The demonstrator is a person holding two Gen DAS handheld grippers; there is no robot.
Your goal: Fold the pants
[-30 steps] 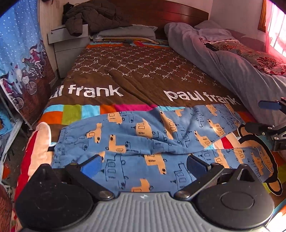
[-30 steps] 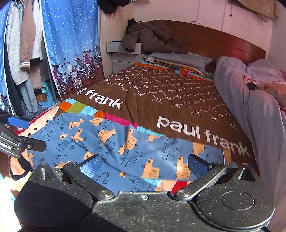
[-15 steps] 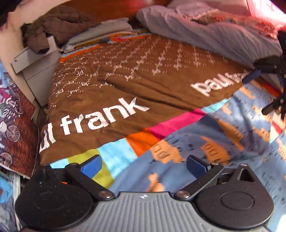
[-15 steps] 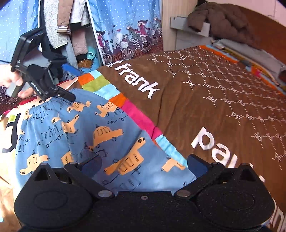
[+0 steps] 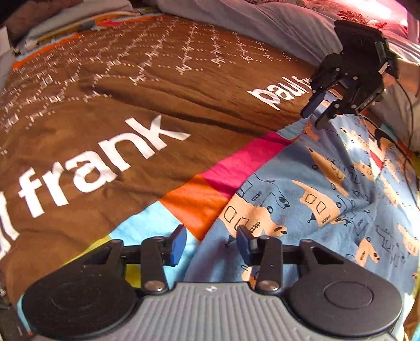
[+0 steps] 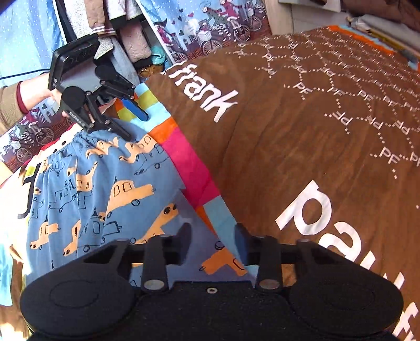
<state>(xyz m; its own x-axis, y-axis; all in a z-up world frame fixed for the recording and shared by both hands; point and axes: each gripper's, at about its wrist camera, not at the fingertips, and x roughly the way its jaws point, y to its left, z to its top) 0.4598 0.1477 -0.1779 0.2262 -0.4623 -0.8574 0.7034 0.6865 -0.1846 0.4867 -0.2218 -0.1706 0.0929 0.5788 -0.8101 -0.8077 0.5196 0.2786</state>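
Observation:
Blue pants with orange cars [image 5: 328,194] lie spread on the bed, also in the right wrist view [image 6: 105,194]. My left gripper [image 5: 210,244] is open, its fingers straddling the pants' far edge at the waistband end; it also shows in the right wrist view [image 6: 131,123]. My right gripper [image 6: 212,245] is open, its fingers either side of the pants' far edge at the leg end; it also shows in the left wrist view [image 5: 316,112]. Neither gripper holds cloth.
The pants lie on a brown "paul frank" duvet [image 5: 131,105] with coloured patches. A grey blanket [image 5: 288,23] lies at the far right of the bed. Hanging clothes and a blue curtain [image 6: 183,21] stand left of the bed.
Both grippers have come down and forward to the pants' far edge. Their jaws have narrowed from wide open but stay apart. The pants have not moved.

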